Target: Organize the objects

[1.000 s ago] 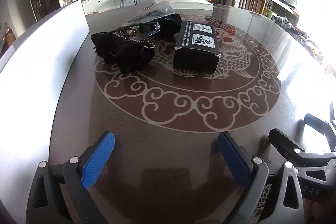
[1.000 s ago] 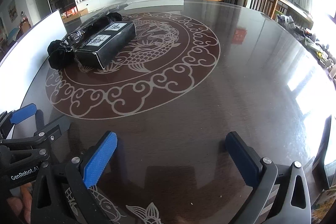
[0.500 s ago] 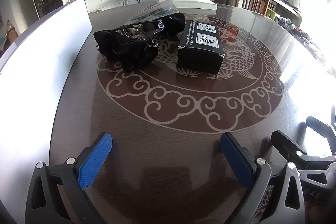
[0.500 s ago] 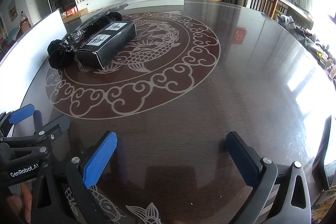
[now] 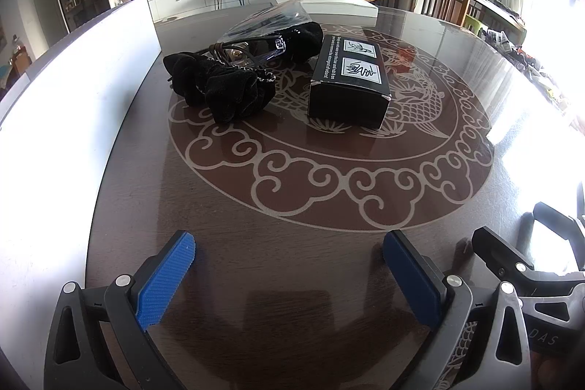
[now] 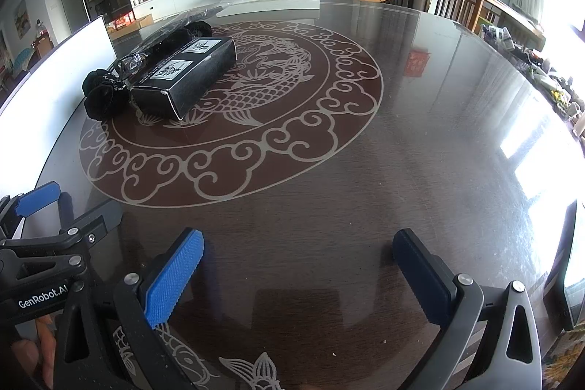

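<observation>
A glossy, glass-smooth finish is seen on the dark bench, in which window light is mirrored. Ahead of the left tongs, a matt black cardboard box with white paper labels is found; to its left, soft black velvety cloth is bunched. Behind that, clear crinkled plastic film and shiny glasses are seen. Ribbed blue rubbery pads are set in matt black plastic on the right tongs, with bright metal rivets.
</observation>
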